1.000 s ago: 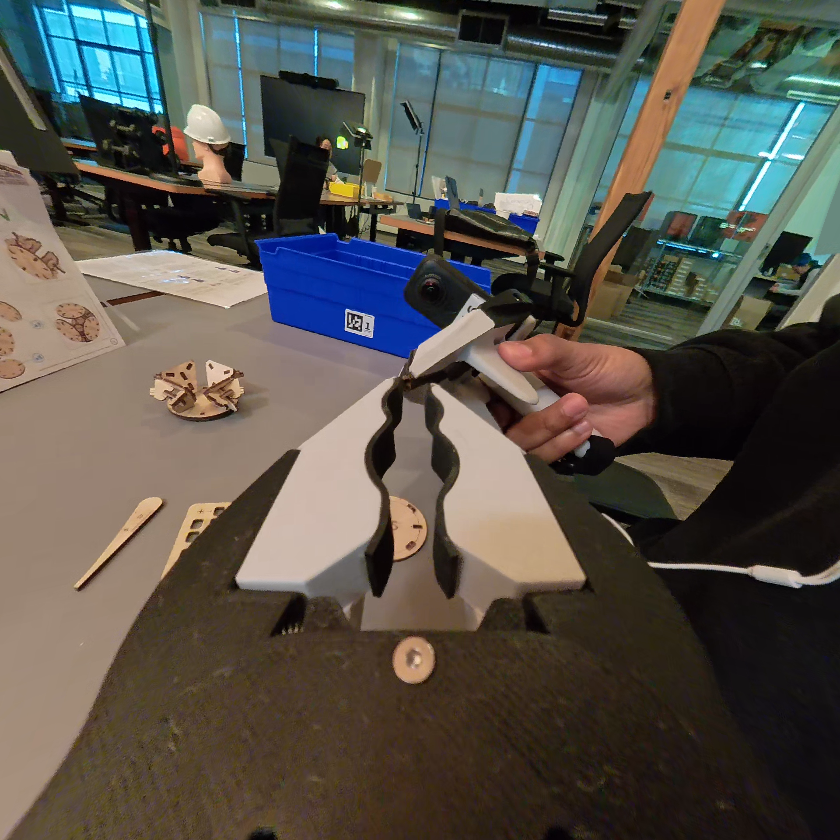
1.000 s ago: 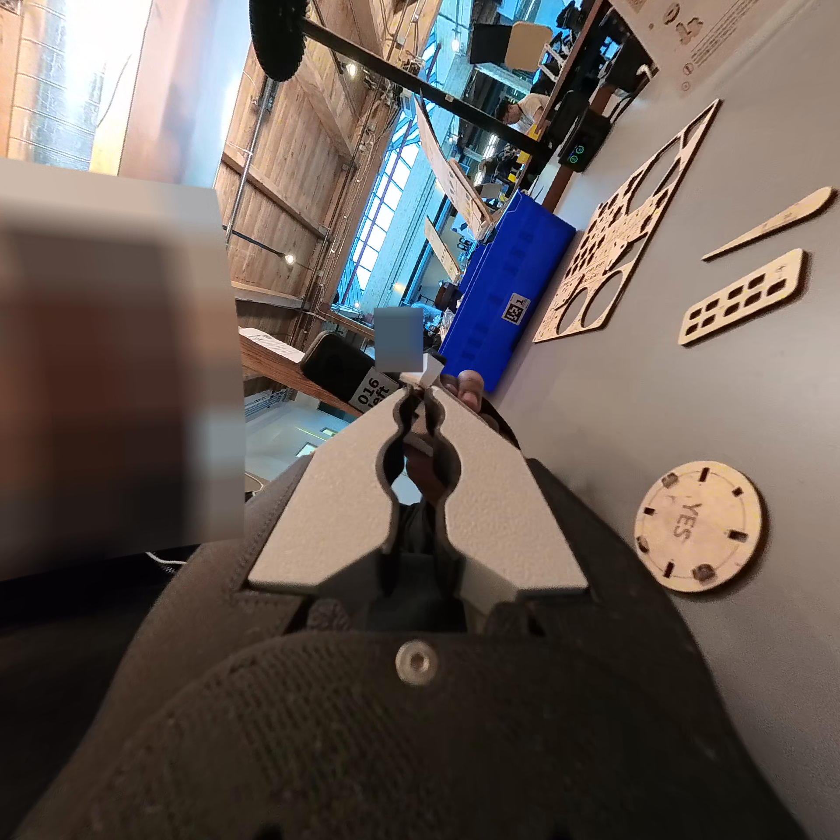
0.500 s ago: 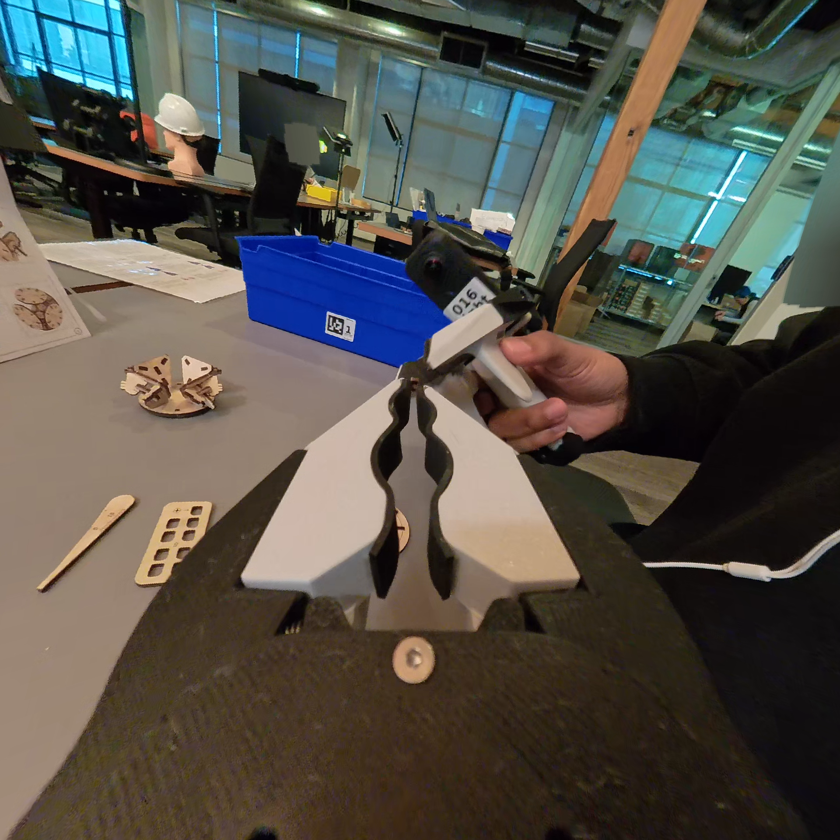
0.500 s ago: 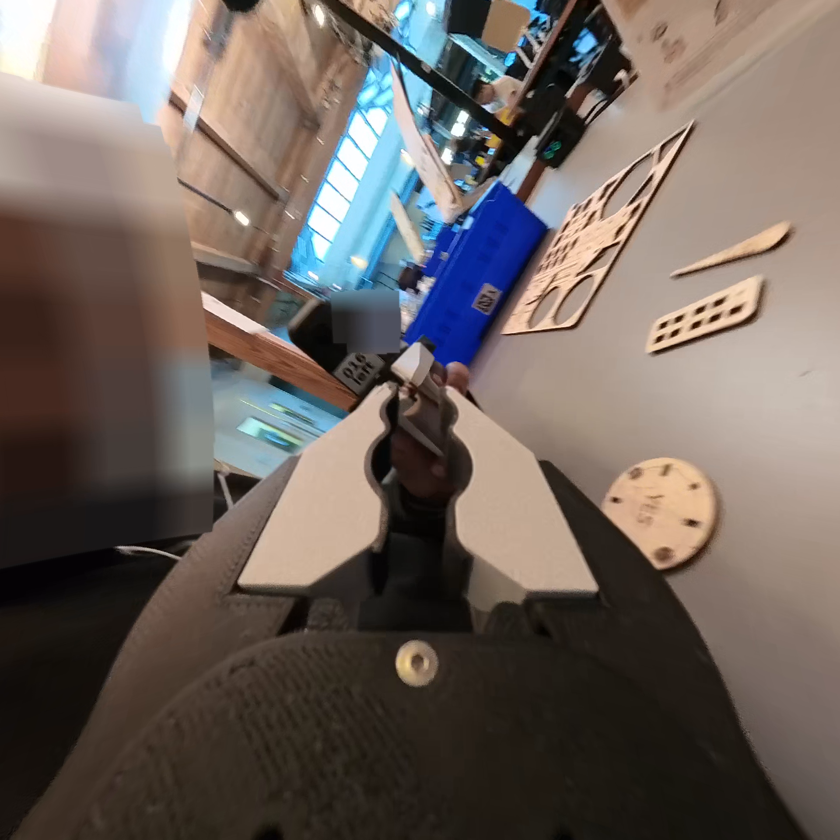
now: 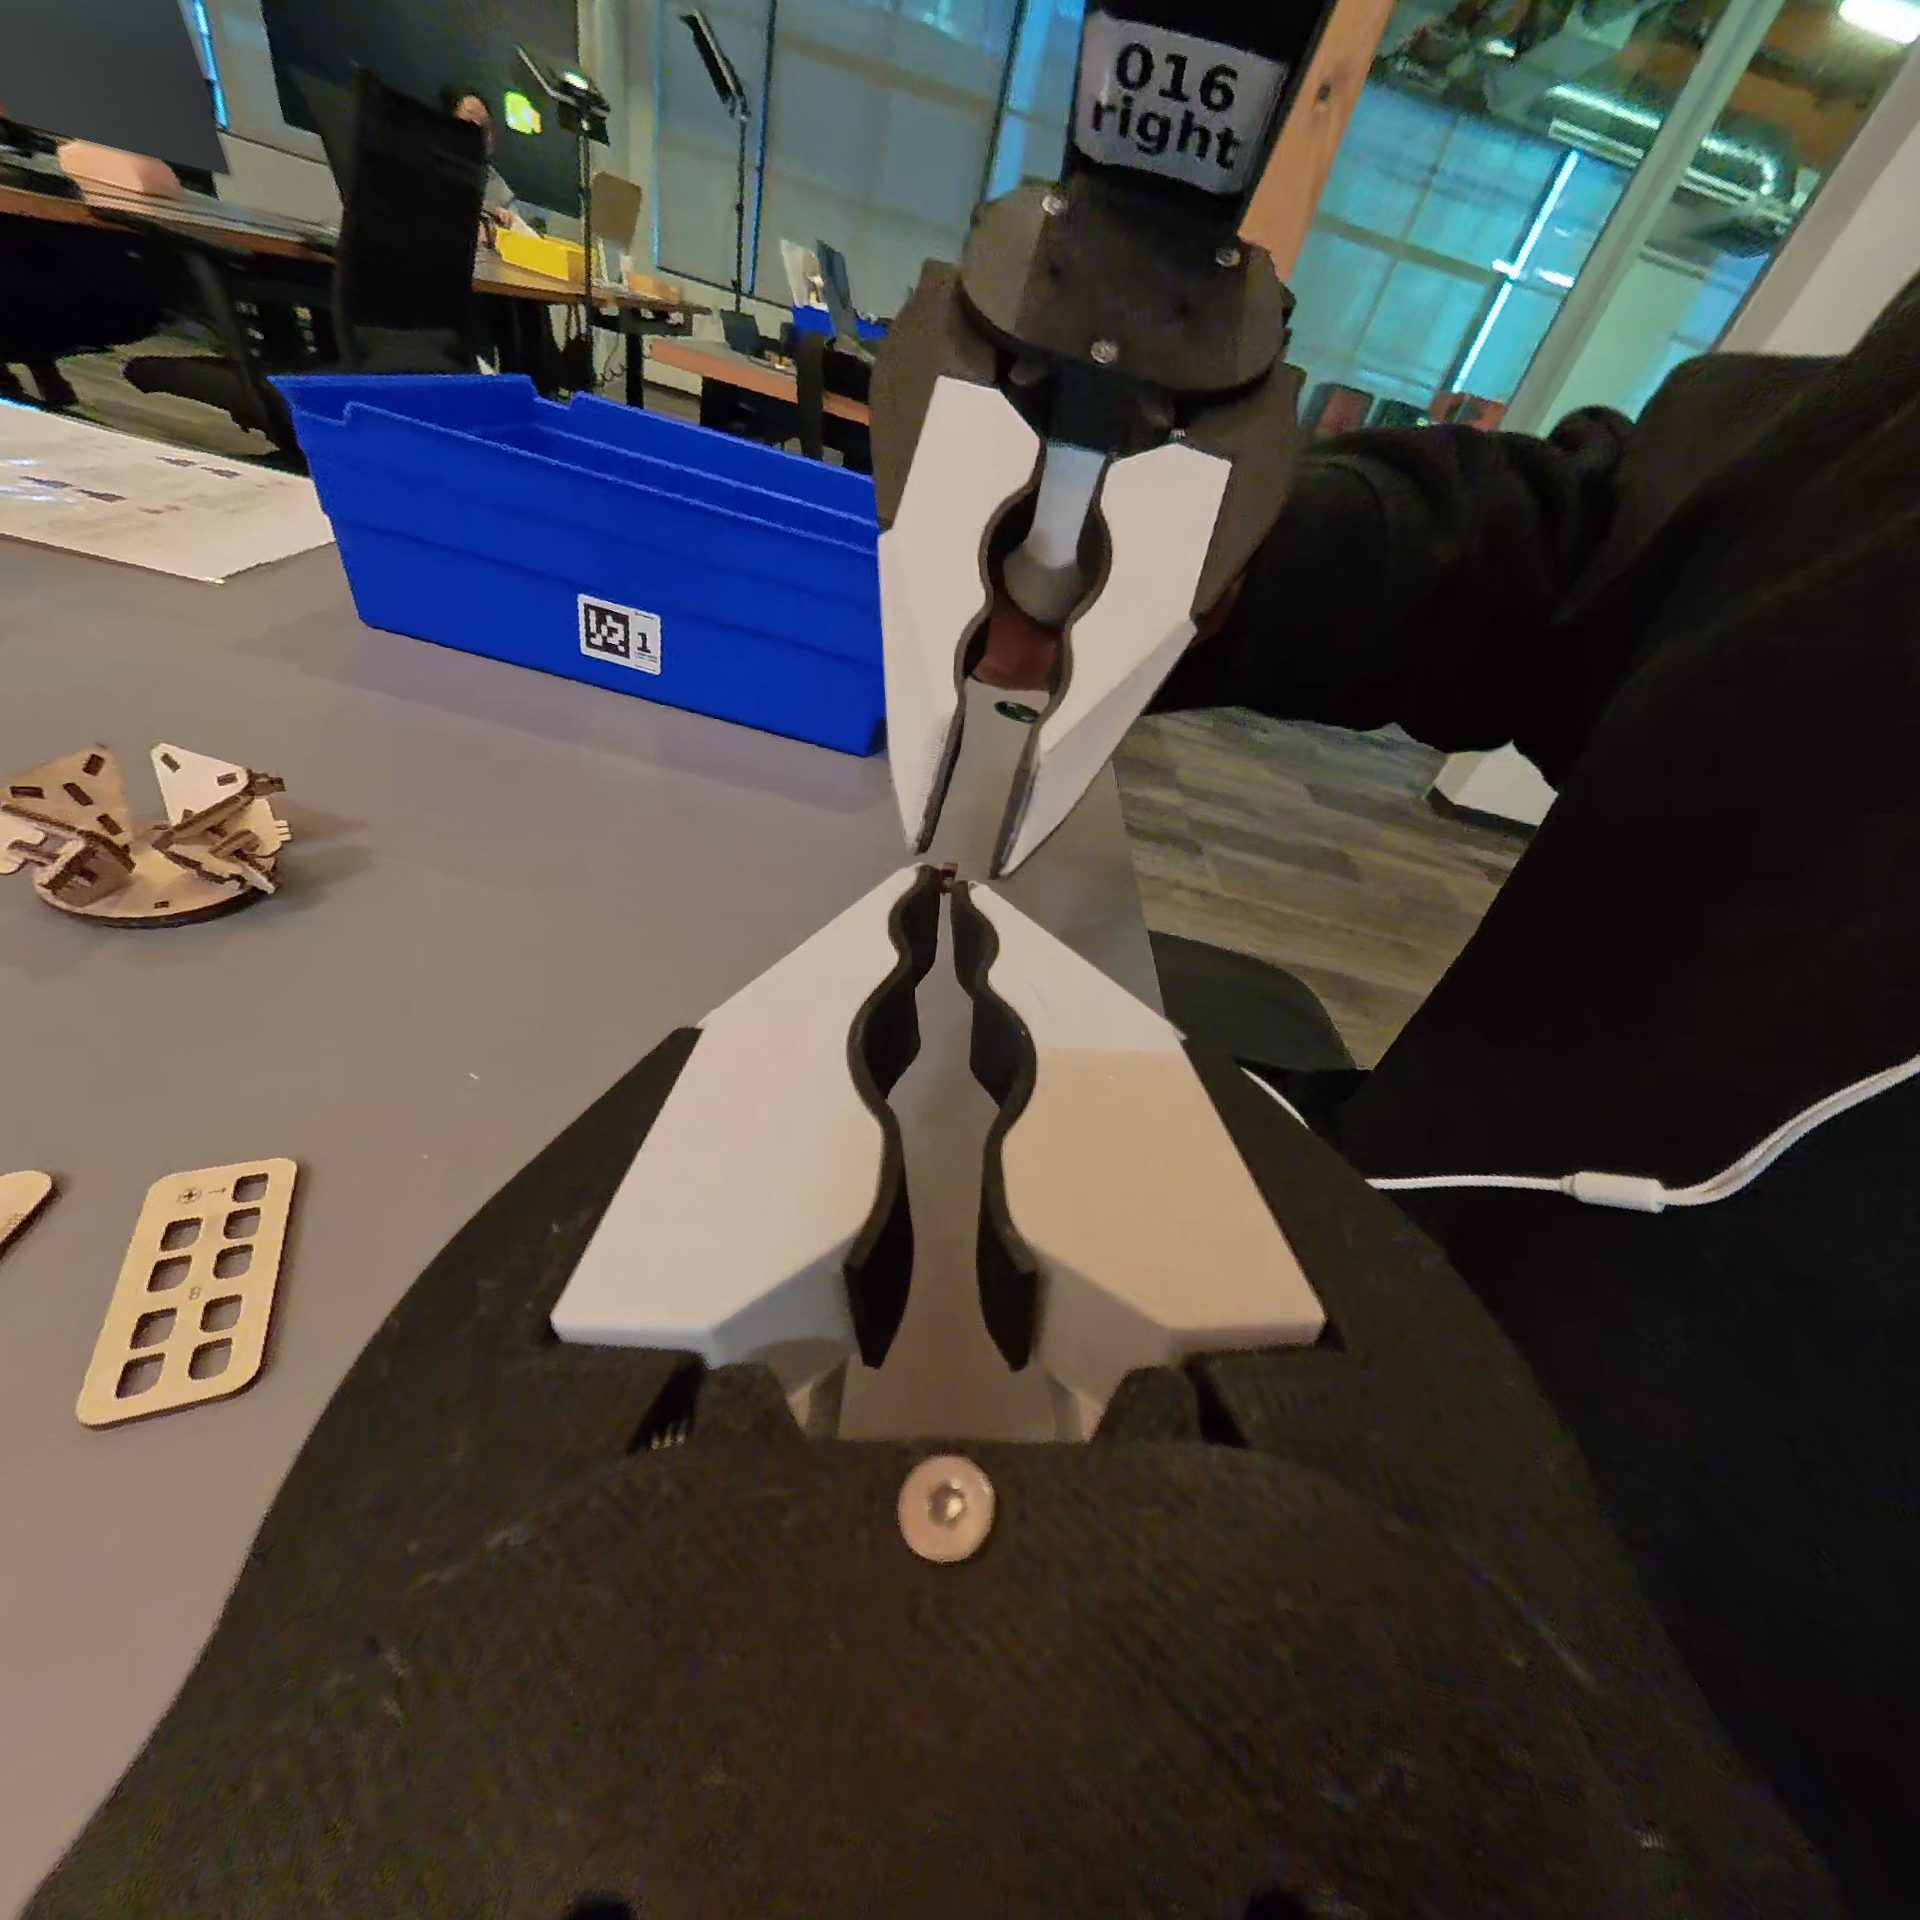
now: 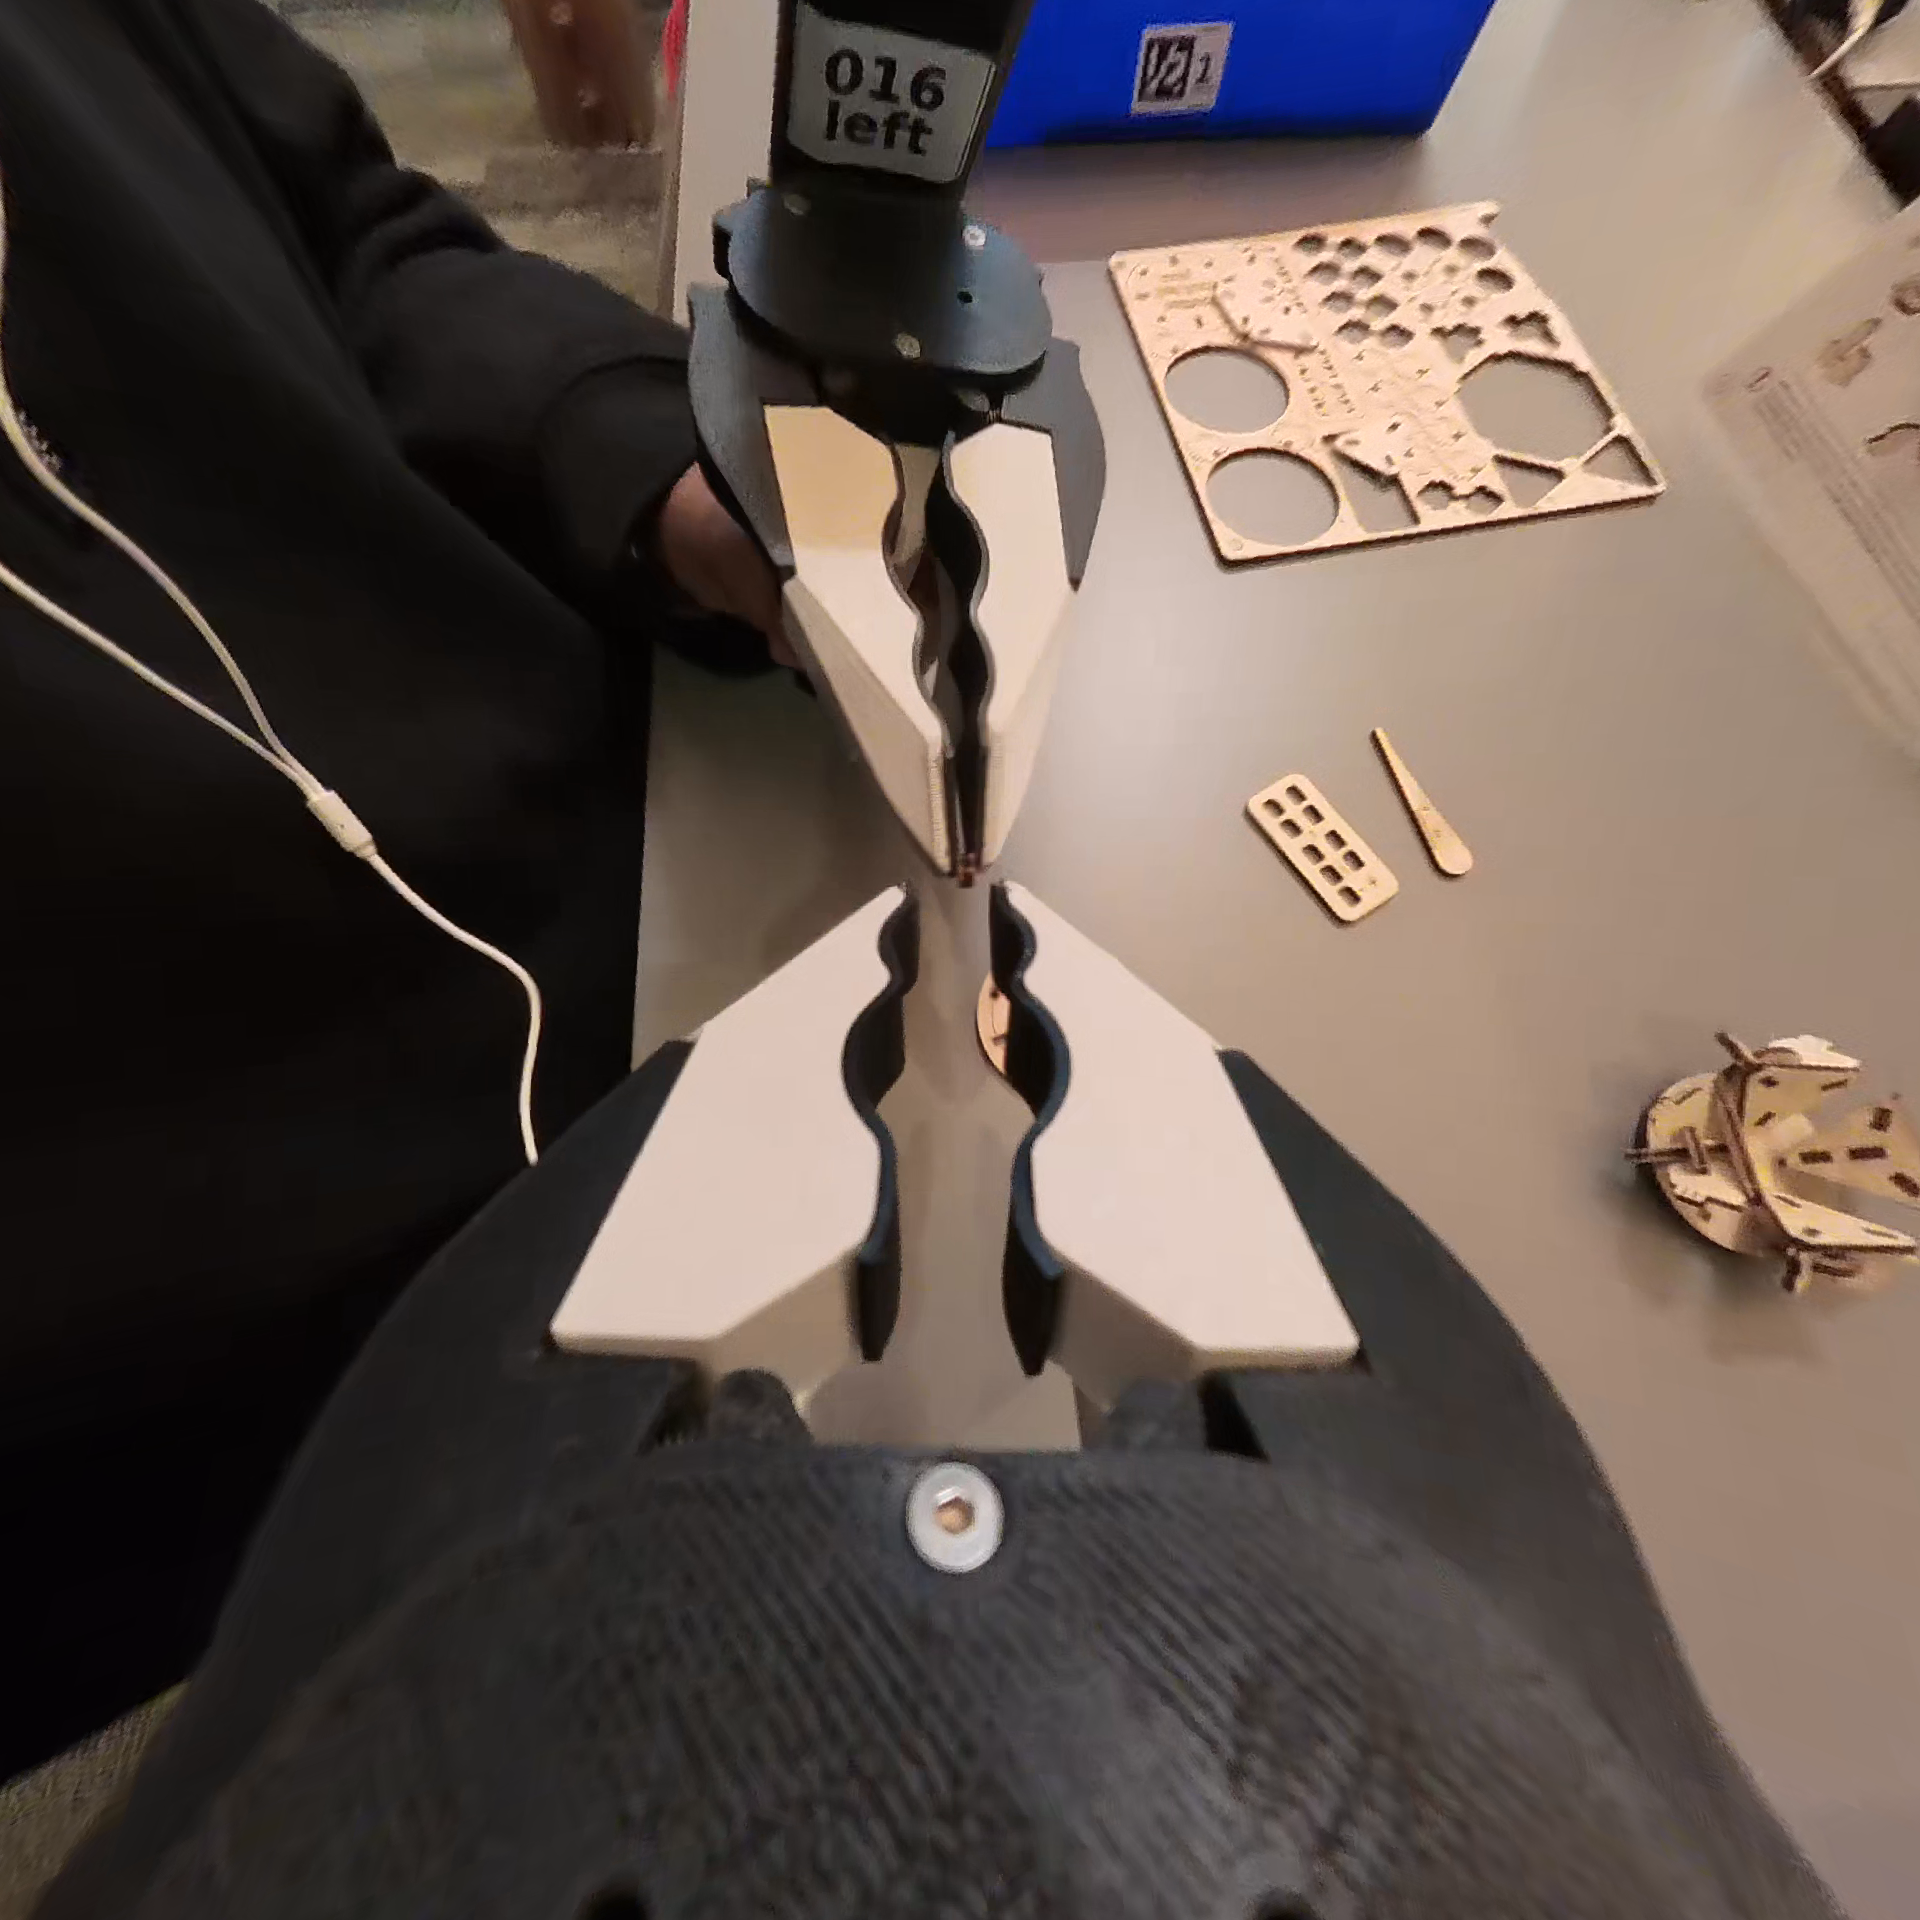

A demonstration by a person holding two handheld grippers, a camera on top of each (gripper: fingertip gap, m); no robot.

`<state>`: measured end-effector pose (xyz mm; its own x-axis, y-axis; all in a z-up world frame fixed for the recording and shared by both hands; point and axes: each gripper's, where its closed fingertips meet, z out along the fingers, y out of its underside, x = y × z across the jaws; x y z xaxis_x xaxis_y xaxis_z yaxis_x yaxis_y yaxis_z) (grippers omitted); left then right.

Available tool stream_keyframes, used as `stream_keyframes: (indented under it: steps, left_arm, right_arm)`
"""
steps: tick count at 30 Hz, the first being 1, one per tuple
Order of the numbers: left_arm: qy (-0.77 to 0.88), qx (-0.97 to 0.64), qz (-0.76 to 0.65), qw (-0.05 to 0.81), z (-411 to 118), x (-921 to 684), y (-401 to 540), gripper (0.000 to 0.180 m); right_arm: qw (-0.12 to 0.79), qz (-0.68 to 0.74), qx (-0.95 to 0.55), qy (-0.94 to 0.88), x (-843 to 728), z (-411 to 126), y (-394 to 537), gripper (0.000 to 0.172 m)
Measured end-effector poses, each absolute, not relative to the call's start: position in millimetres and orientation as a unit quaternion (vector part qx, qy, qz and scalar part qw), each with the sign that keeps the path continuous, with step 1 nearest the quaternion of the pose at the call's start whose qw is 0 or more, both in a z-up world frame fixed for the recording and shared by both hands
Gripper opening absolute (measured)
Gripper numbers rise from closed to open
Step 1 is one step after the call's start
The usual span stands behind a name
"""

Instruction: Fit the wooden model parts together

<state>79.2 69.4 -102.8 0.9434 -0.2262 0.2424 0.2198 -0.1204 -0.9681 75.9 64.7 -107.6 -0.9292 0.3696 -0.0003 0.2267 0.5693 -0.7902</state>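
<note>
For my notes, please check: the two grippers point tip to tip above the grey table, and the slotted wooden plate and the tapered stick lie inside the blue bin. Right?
Not the bin. The slotted wooden plate and the tapered stick lie side by side on the grey table, apart from the blue bin, as the right wrist view shows.

Two tongs: left tongs (image 5: 943,883), right tongs (image 6: 956,896). One blue bin (image 5: 582,540). One cut-out wooden sheet (image 6: 1382,384), one slotted wooden strip (image 6: 1322,860), one tapered wooden stick (image 6: 1421,802), one assembled wooden piece (image 6: 1782,1174), one wooden disc (image 6: 992,1023)
</note>
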Motion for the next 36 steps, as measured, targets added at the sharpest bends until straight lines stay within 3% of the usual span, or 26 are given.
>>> stream_keyframes:
  steps: [30,36]
  left_arm:
    - [-0.02,-0.705,-0.18,0.686,-93,71,65,0.0]
    - [-0.023,-0.698,-0.16,0.698,-88,67,61,0.004]
  right_arm:
    - [0.032,0.481,-0.215,-0.849,66,-100,52,0.0]
    - [-0.091,0.536,-0.353,-0.762,58,-88,50,0.0]
